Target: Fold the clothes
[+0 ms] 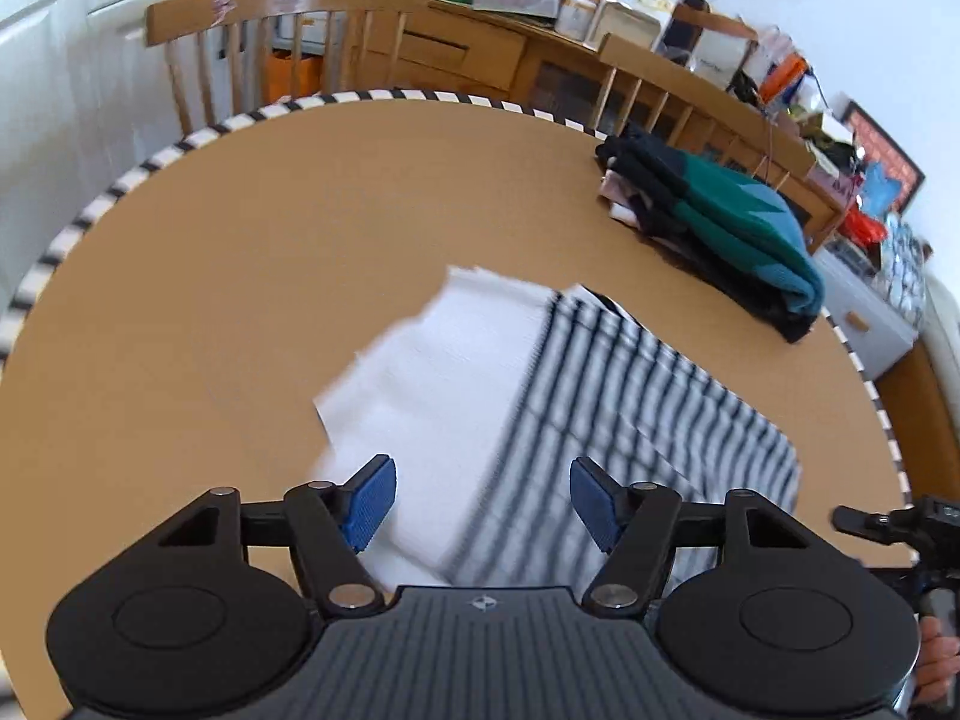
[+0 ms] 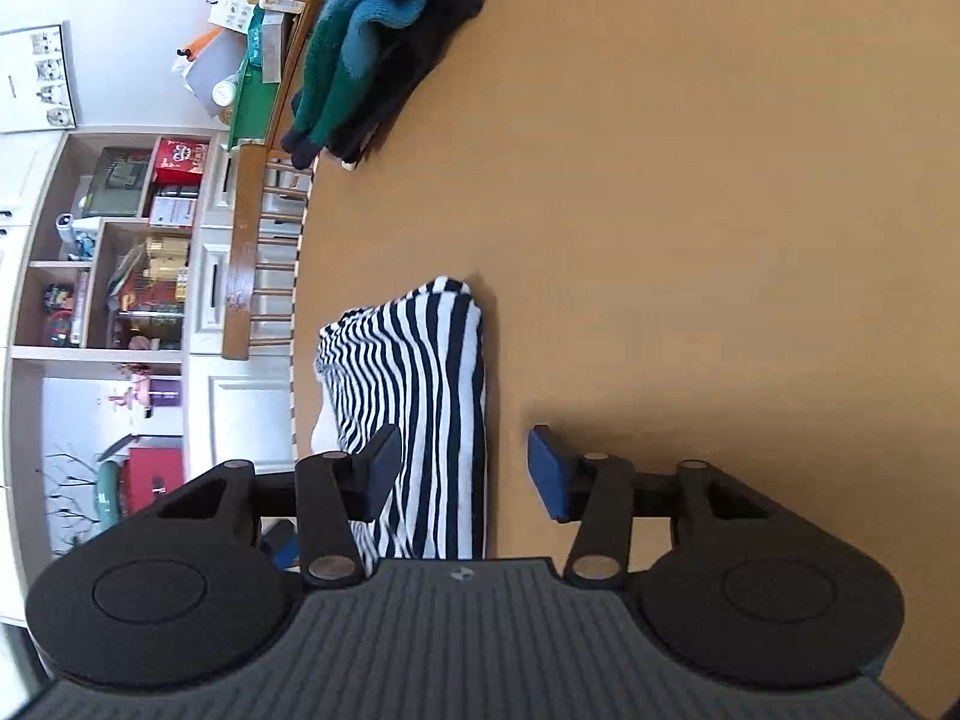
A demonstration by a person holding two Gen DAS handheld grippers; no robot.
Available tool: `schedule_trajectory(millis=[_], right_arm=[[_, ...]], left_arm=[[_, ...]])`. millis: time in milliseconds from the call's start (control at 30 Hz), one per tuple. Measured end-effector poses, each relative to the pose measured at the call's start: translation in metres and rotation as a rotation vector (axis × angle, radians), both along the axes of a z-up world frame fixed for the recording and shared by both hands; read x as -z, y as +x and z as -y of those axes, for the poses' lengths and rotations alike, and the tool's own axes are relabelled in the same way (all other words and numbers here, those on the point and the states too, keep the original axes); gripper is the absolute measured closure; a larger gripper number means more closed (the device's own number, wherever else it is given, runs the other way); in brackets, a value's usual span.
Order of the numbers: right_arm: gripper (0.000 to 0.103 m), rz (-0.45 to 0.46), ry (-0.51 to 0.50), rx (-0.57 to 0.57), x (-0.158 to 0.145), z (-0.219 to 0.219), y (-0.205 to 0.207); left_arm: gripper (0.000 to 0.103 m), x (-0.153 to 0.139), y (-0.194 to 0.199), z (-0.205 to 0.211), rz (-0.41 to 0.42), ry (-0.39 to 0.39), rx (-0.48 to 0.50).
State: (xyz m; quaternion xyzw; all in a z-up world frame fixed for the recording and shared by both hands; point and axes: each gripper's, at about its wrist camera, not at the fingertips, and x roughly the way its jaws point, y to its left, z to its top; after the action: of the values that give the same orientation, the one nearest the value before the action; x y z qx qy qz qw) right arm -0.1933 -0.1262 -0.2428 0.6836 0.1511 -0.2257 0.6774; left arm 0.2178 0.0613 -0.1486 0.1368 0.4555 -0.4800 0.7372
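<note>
here much of the black-and-white striped folded garment (image 1: 630,414) is smeared by motion blur in the left wrist view, so its stripes run together and its near edge is cut off behind the left gripper (image 1: 483,507). a plain white part of the garment (image 1: 432,372) lies on its left, edges soft and hard to trace. the garment rests on the round tan table (image 1: 300,228) with its black-and-white checked rim, just beyond and under the left gripper's blue pads (image 1: 372,501), which stand well apart with nothing pressed between them; they look raised over the cloth, though whether they touch it cannot be told. the right wrist view is rolled sideways and sharp: the striped garment (image 2: 420,414) runs up between the right gripper (image 2: 465,468) fingers, nearer the left-hand pad (image 2: 384,468), which overlaps its edge, while the other pad (image 2: 549,474) stands over bare table (image 2: 690,240). those jaws are partly open, with no clear squeeze on the cloth. only the left view shows the white part and, at the right border, a bit of the other tool and a hand (image 1: 936,660), mostly cropped. a pile of folded clothes topped by a teal and blue knit (image 1: 738,222) sits well apart near the far rim; in the right view that pile (image 2: 372,48) is cut off at the top. wooden spindle-back chairs (image 1: 288,18) stand beyond the table.
</note>
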Motion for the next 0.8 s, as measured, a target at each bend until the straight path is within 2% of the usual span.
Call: schedule_trajectory(millis=[267,400,467,567,600,633,667,700,733,800], right_arm=[[0.055,-0.081,-0.079,0.045,-0.015,-0.018,0.019],[0.055,-0.087,-0.057,0.126,-0.016,-0.021,0.026],[0.056,-0.101,-0.079,0.138,-0.017,-0.023,0.031],[0.057,-0.130,-0.116,0.149,-0.019,-0.021,0.044],[0.058,-0.137,-0.126,0.151,-0.020,-0.020,0.049],[0.061,-0.142,-0.135,0.147,-0.020,-0.017,0.054],[0.069,-0.150,-0.136,0.141,-0.019,-0.016,0.059],[0.075,-0.165,-0.124,0.128,-0.018,-0.017,0.063],[0.085,-0.175,-0.108,0.101,-0.018,-0.020,0.067],[0.088,-0.181,-0.087,0.034,-0.016,-0.032,0.067]], left_arm=[[0.035,0.035,0.099,0.049,-0.211,-0.005,0.212],[0.037,0.054,0.131,0.069,-0.338,0.000,0.340],[0.038,0.060,0.143,0.077,-0.386,-0.014,0.392],[0.044,0.067,0.153,0.089,-0.425,-0.037,0.426],[0.049,0.069,0.154,0.092,-0.451,-0.038,0.428],[0.060,0.073,0.152,0.093,-0.494,-0.024,0.434],[0.071,0.079,0.148,0.092,-0.532,0.005,0.459],[0.085,0.082,0.140,0.088,-0.531,0.025,0.491],[0.084,0.082,0.134,0.081,-0.517,0.019,0.502],[0.084,0.084,0.129,0.067,-0.521,0.008,0.451]])
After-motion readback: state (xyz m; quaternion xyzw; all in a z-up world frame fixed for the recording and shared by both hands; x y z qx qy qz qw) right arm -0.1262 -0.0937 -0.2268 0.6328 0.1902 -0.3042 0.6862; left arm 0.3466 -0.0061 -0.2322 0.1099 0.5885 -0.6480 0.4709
